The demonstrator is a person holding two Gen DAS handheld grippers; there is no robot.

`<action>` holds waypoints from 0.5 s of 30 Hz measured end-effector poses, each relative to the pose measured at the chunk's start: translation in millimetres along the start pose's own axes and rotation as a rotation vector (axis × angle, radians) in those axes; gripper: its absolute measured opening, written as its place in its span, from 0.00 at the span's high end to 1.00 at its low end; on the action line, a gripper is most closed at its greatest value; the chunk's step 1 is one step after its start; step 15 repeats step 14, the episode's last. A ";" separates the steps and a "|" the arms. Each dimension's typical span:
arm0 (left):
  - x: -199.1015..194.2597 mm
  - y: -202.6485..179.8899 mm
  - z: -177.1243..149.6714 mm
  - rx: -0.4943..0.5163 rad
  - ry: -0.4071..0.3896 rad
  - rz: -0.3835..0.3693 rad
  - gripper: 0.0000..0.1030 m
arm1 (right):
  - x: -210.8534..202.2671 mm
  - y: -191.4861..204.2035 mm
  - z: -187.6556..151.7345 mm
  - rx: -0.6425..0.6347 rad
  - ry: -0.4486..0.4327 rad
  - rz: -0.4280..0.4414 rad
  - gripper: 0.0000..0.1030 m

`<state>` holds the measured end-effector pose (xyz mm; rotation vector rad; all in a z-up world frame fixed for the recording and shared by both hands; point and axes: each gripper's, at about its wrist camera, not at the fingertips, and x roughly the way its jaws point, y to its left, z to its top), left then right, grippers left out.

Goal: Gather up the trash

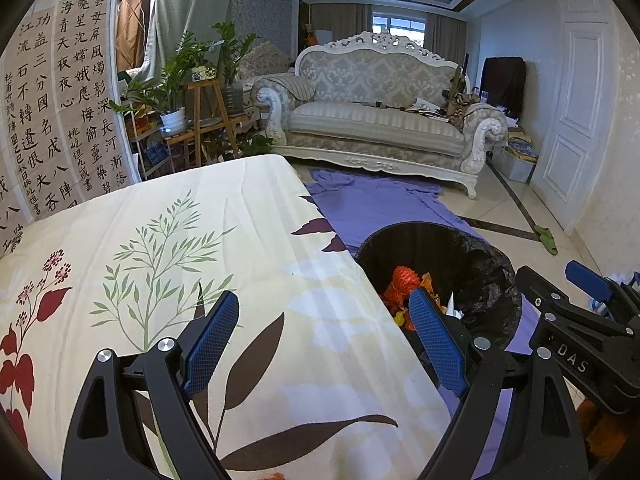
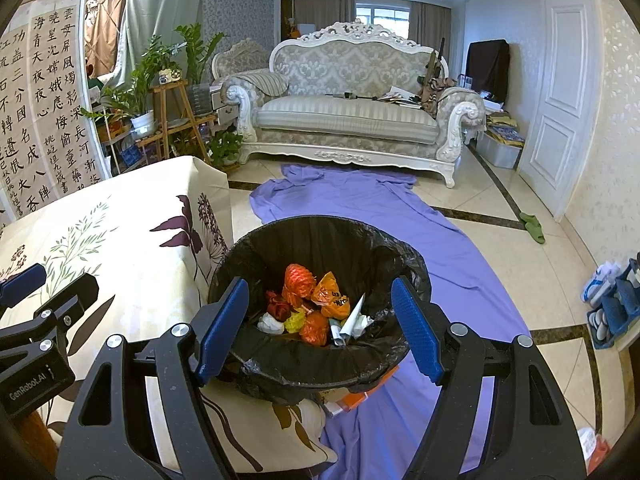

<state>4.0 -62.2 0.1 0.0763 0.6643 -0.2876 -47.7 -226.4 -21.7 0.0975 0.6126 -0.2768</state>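
Observation:
A trash bin with a black liner stands on the floor beside the table, and it also shows in the left wrist view. Crumpled trash lies inside: orange, red, yellow and white pieces. My right gripper is open and empty, held just above the bin's near rim. My left gripper is open and empty over the table's floral cloth, near its right edge. The right gripper shows at the far right of the left wrist view.
A purple sheet is spread on the tiled floor under the bin. An ornate sofa stands at the back, potted plants at the left, a white door at the right. Shoes sit at the right.

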 end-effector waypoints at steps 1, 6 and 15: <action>-0.2 0.1 0.3 0.001 0.000 -0.001 0.18 | -0.1 -0.1 0.2 0.000 0.000 0.001 0.30; -0.8 0.4 1.7 0.015 -0.016 0.008 0.18 | -0.2 0.5 0.4 -0.001 0.000 0.001 0.30; 2.2 11.3 1.9 -0.008 0.011 0.021 0.18 | 1.7 4.5 -4.7 -0.012 0.005 0.011 0.30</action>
